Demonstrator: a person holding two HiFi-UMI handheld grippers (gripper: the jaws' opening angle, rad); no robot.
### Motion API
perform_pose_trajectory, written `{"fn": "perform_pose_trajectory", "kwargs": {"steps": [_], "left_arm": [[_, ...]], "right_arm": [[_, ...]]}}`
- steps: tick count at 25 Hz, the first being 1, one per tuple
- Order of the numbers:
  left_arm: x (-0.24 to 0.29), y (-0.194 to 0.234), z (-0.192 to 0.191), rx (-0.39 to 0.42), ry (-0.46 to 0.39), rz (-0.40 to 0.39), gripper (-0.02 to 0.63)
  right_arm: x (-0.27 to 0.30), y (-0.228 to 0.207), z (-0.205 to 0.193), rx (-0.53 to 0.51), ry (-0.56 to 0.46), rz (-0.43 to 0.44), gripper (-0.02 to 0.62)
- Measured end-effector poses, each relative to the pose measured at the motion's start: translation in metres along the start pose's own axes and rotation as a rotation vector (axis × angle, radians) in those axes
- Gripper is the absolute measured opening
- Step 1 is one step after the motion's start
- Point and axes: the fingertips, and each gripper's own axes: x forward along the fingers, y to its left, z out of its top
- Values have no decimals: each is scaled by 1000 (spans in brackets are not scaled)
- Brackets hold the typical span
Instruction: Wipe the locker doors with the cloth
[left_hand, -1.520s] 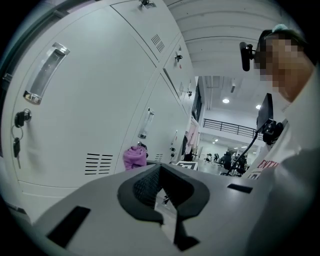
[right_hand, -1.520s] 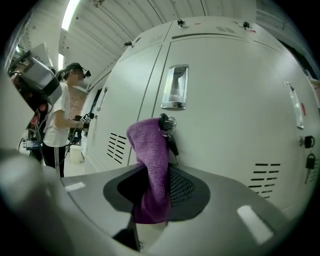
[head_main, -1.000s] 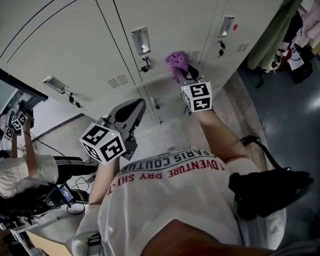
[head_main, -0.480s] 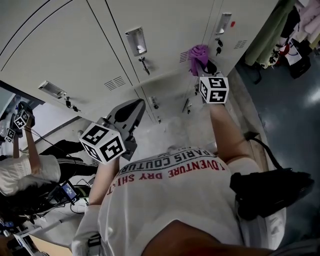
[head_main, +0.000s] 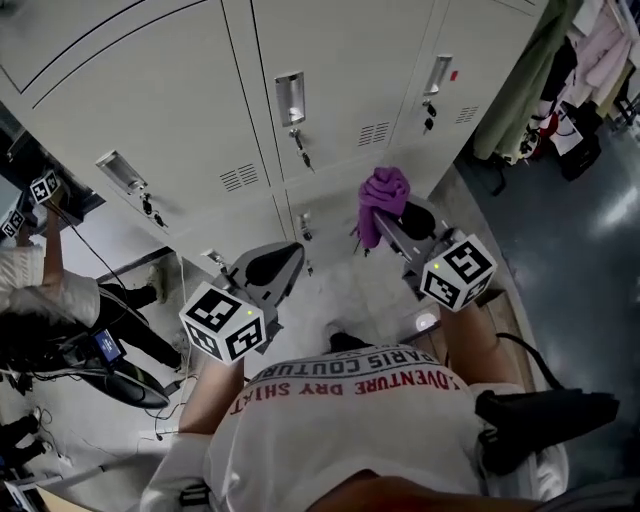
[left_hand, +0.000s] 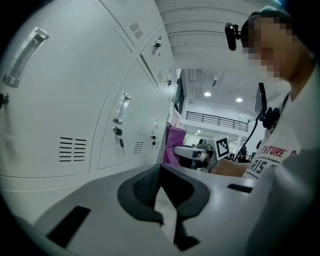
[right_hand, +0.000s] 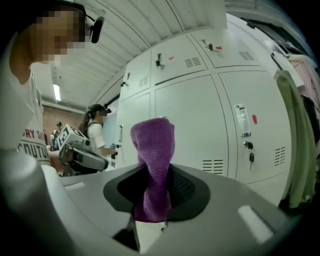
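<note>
Grey locker doors (head_main: 330, 90) with handles, keys and vents fill the top of the head view. A purple cloth (head_main: 382, 198) sticks up from my right gripper (head_main: 386, 222), which is shut on it and held a little off the lower doors. In the right gripper view the cloth (right_hand: 154, 160) stands upright between the jaws (right_hand: 156, 175), with a locker door (right_hand: 200, 125) behind it. My left gripper (head_main: 288, 252) hangs lower left, jaws shut on nothing, pointing along the lockers (left_hand: 75, 115); its tips (left_hand: 160, 170) meet. The cloth (left_hand: 173, 145) shows far off there.
Another person (head_main: 45, 300) with grippers stands at the left beside equipment and cables on the floor. Hanging clothes (head_main: 520, 90) and bags are at the far right over a dark floor. A black bag (head_main: 545, 420) hangs at my right hip.
My right gripper has carried the cloth down and back from the upper door near the vents, toward my body. The left gripper has barely moved.
</note>
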Motion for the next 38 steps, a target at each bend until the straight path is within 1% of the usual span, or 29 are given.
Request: {"fn": "perform_pose_trajectory", "kwargs": {"steps": [3,6,7,9,11,13,15,17,20,22,24,27,30,33,36,38], "left_arm": [[-12,-32,-20,11,3,-66,0],[-33,-75,-29,24,-2,-143,0],[-41,-89,-30,37,-3,-160,0],[-55,-113,-33,69,4,-164,0],[-69,-136,-39,85,16,-150,0],[-83,-166,-48,79,17,-139,0],[-96,-204,-62,64,11,-133,0],[-108,-248,-84,49,7,-128,0],[-125,-323,-129,-11,17,-122,0],[-139,-377,-159,-44,35,-120,0],[-155,-427,-176,-36,51,-121,0],[-181,-487,-181,-4,52,-116,0],[-207,-532,-183,39,48,-102,0],[-230,-561,-182,77,33,-89,0],[-247,-580,-178,98,14,-100,0],[-261,-591,-174,123,6,-112,0]], "right_arm": [[-33,59,-6,-5,39,70,92],[-68,122,-17,-51,117,165,92],[-80,137,-20,-60,137,184,92],[-101,155,-25,-45,157,193,92],[-121,167,-29,16,154,192,94],[-146,183,-30,64,136,194,92],[-180,201,-34,60,128,182,92],[-223,220,-46,54,131,160,92],[-303,254,-77,110,142,120,92],[-357,283,-96,137,153,112,92],[-404,311,-104,124,157,115,92],[-456,345,-98,90,147,95,92],[-496,375,-89,84,120,82,92],[-524,401,-83,74,99,75,92],[-539,420,-76,55,94,66,92],[-546,434,-67,22,97,50,92]]}}
